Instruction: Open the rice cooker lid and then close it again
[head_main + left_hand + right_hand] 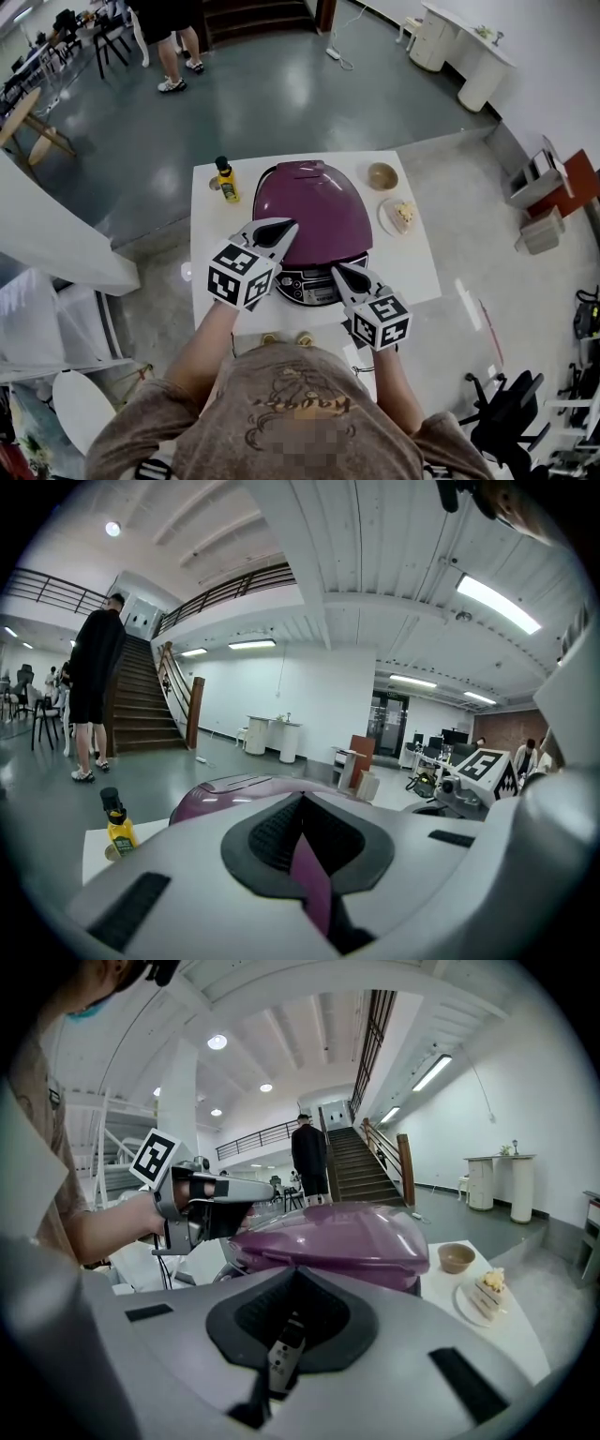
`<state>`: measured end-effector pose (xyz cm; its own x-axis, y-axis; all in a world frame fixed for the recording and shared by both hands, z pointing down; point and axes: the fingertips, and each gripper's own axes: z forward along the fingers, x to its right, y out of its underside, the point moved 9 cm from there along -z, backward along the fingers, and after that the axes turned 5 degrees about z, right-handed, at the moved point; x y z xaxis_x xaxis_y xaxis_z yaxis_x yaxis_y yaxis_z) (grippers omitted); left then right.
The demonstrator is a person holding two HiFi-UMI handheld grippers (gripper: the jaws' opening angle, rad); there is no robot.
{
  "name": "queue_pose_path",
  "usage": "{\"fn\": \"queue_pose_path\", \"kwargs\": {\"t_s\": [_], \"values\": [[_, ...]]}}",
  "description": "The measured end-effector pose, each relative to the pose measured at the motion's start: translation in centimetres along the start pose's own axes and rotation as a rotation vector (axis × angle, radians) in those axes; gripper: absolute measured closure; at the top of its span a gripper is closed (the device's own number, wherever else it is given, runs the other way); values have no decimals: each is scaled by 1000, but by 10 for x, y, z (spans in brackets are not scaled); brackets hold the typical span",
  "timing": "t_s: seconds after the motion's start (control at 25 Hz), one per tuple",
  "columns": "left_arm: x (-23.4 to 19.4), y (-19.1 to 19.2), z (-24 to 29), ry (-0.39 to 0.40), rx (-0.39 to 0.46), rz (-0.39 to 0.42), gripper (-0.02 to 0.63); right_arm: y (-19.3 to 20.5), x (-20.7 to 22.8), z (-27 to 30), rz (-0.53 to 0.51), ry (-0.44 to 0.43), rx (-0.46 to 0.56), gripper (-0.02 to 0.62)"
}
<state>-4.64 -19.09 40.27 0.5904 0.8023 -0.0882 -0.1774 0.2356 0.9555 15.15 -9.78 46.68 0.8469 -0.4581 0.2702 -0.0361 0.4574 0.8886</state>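
Note:
The rice cooker has a glossy purple lid and stands in the middle of a white table. The lid lies down over the body. My left gripper is shut and hovers at the lid's front left edge, holding nothing. In the left gripper view its jaws meet over the purple lid. My right gripper is shut too, its tips over the cooker's control panel at the front. In the right gripper view the lid lies just beyond the gripper, and the panel's buttons show through the slit.
A yellow bottle stands at the table's back left. A small brown bowl and a plate with cake sit to the cooker's right. A person stands on the floor beyond the table.

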Motion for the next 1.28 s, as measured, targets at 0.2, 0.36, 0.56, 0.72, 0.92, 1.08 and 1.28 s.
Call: {"fn": "queue_pose_path", "kwargs": {"t_s": [0.2,0.36,0.56,0.72,0.92,1.08,1.28], "values": [[-3,-6,-2,21,-2,-17,586,-2,2,1,6,-10,-7,591],[-4,-11,-2,39,-12,-21,586,-4,4,0,2,-17,-13,591],[-4,-12,-1,43,-35,-22,586,-7,7,2,-12,-17,-10,591],[-4,-13,1,41,-57,-10,586,-11,10,2,-47,-27,-16,591],[-6,-12,-1,33,-102,0,586,-15,12,1,-62,-51,1,591],[-16,-10,-8,-10,-129,3,586,-20,14,-2,-69,-73,24,591],[-26,-10,-15,-38,-135,-5,586,-30,14,-6,-37,-115,111,591]]}}
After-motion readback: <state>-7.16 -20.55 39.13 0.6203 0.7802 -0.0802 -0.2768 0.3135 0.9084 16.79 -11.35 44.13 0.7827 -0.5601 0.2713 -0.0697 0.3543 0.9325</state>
